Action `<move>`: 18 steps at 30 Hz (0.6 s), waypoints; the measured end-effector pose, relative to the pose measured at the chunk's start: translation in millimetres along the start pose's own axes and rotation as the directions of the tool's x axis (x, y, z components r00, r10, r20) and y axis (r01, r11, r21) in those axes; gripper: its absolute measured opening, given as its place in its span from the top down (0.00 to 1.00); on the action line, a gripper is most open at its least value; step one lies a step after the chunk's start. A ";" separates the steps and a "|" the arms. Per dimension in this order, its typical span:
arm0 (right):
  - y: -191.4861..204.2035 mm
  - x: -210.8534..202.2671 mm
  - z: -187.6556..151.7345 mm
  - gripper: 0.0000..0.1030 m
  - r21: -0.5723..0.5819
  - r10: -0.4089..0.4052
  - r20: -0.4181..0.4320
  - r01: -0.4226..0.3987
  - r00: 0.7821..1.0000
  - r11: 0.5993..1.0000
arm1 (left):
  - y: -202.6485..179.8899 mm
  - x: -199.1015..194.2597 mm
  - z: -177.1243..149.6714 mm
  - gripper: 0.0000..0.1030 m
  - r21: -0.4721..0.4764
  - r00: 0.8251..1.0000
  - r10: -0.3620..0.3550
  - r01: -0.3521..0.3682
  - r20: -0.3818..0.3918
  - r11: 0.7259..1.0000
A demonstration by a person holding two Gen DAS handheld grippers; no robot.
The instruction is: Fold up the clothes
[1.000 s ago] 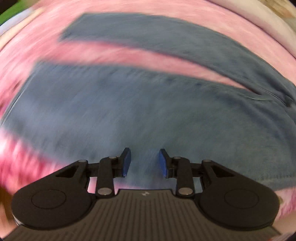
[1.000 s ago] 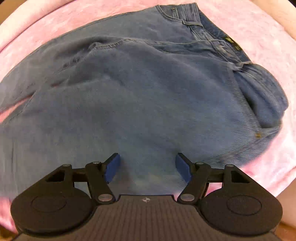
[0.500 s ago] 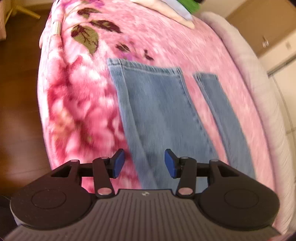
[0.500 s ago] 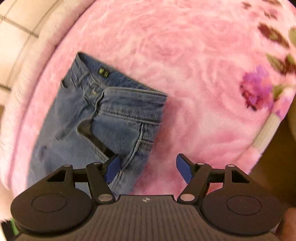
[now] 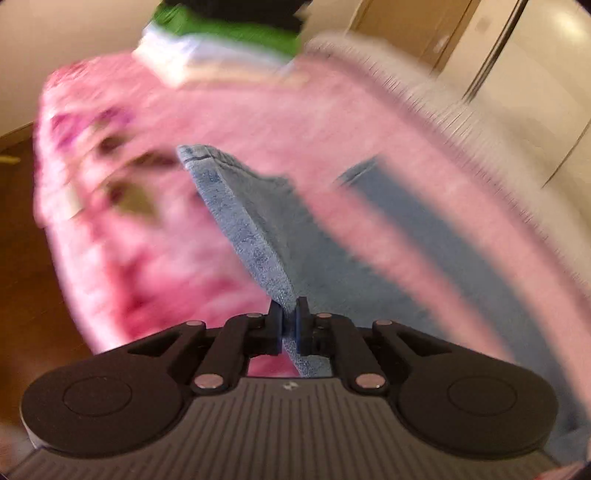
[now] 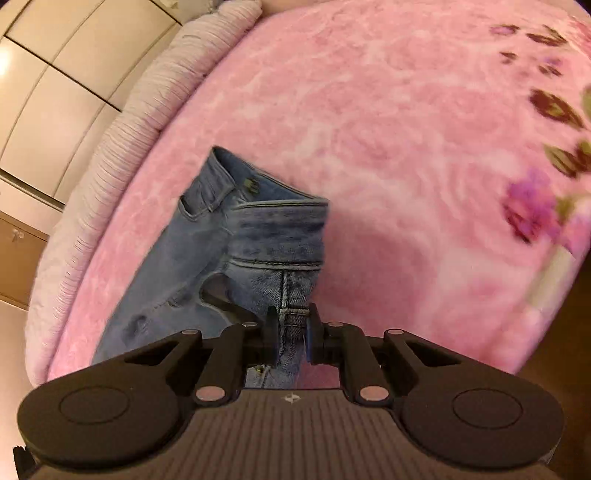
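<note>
A pair of blue jeans lies on a pink floral blanket. In the left wrist view my left gripper [image 5: 289, 325] is shut on the outer edge of a jeans leg [image 5: 251, 236], which rises as a thin ridge toward its hem. The other leg [image 5: 413, 229] lies flat to the right. In the right wrist view my right gripper [image 6: 291, 332] is shut on the side seam of the jeans [image 6: 273, 240] just below the waistband [image 6: 258, 184], and the fabric is pulled up between the pads.
The pink blanket [image 6: 406, 129] covers a bed with a pale ribbed border [image 6: 122, 129]. Dark wood floor [image 5: 22, 258] lies off the bed's edge. A blurred green and white pile [image 5: 221, 33] sits at the far end. Cupboard doors [image 6: 55, 55] stand beyond.
Both grippers swung from over the jeans' middle out to its edges and turned. Their jaws went from open to shut on the fabric, the left on a leg edge, the right near the waistband.
</note>
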State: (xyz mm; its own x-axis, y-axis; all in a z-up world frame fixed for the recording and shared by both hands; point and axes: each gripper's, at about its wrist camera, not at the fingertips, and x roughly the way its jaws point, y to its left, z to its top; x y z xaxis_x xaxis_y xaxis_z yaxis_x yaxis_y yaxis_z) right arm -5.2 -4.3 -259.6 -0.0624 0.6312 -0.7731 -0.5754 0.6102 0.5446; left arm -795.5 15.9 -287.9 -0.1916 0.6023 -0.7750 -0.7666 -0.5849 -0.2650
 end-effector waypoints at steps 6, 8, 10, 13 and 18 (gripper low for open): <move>-26.5 20.8 -20.3 0.88 0.107 -0.123 -0.064 0.130 0.990 0.986 | 1.4 12.6 -3.4 0.91 0.033 0.999 0.031 -0.030 -0.029 0.999; -21.0 16.6 -17.2 0.74 0.098 -0.157 -0.075 0.164 0.985 0.982 | 1.3 3.2 0.1 0.83 0.037 0.999 0.038 -0.038 -0.002 0.999; -12.8 5.0 -17.3 0.51 0.043 -0.229 -0.057 0.231 0.972 0.972 | 4.3 -5.6 4.1 0.79 0.028 0.994 0.099 -0.100 0.044 0.995; 14.3 -14.2 -24.2 0.47 -0.120 -0.311 0.026 0.312 0.950 0.942 | 11.5 -18.4 11.7 0.79 -0.043 0.958 0.249 -0.246 0.144 0.968; 68.6 -14.6 -38.6 0.47 -0.388 -0.373 0.173 0.411 0.912 0.825 | -8.0 -15.0 22.8 0.77 -0.003 0.967 0.212 -0.213 0.144 0.977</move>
State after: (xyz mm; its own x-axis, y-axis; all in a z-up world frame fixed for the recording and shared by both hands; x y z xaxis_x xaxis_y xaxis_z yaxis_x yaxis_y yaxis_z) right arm -75.3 9.9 -223.4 0.2985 0.4303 -0.8519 -0.8168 0.5768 0.0052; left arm -800.5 24.0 -261.1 -0.4356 0.5366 -0.7227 -0.7065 -0.7013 -0.0949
